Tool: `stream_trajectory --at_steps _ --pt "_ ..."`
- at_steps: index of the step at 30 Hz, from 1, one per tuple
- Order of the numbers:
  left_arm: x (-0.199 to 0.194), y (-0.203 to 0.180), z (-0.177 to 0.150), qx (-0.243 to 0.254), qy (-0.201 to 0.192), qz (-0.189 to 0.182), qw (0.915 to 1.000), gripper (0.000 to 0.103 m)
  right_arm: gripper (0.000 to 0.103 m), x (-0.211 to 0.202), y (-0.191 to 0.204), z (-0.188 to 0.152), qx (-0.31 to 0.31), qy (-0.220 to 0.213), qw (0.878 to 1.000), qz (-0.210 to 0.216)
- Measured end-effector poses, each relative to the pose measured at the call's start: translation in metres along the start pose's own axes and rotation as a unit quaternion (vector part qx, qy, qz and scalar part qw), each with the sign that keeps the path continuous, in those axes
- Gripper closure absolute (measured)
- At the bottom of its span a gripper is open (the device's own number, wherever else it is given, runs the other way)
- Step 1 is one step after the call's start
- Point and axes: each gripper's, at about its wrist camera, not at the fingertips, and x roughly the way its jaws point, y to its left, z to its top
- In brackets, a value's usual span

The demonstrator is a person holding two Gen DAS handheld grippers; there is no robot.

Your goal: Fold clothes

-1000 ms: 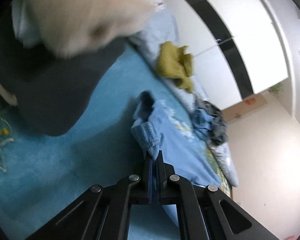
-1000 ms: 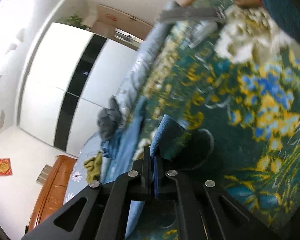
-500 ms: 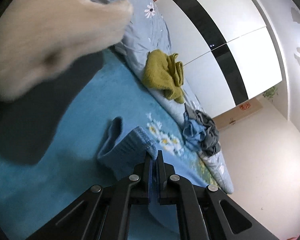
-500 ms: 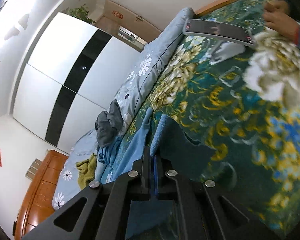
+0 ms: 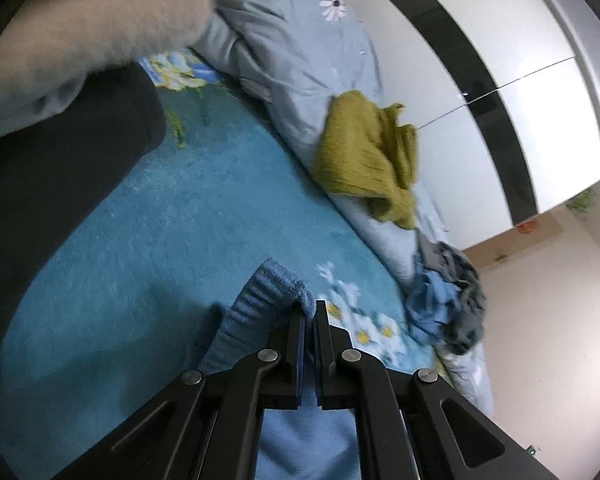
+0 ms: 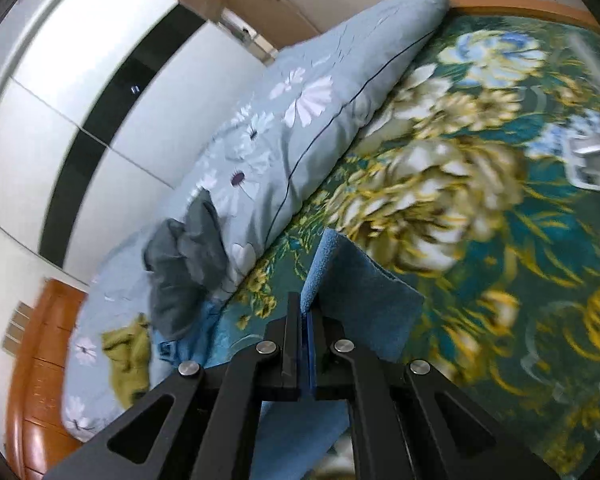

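Floral bedding lies under both tongs. Left gripper [image 5: 309,312] is clenched on the blue knit garment [image 5: 268,292] by its ribbed edge; right gripper [image 6: 305,312] pinches another edge, cloth spanning between them above the blanket [image 6: 500,240].
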Motion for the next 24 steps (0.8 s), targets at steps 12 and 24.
stream_trajectory --at_steps 12,24 --pt "0.025 0.008 -0.009 0.019 0.013 0.048 0.9986 0.092 0.099 0.095 0.011 0.012 -0.059 0.067 0.995 -0.046" --pt "-0.008 0.003 -0.052 0.062 0.022 0.11 0.9918 0.038 0.061 0.03 -0.052 -0.01 -0.029 0.036 0.999 0.011"
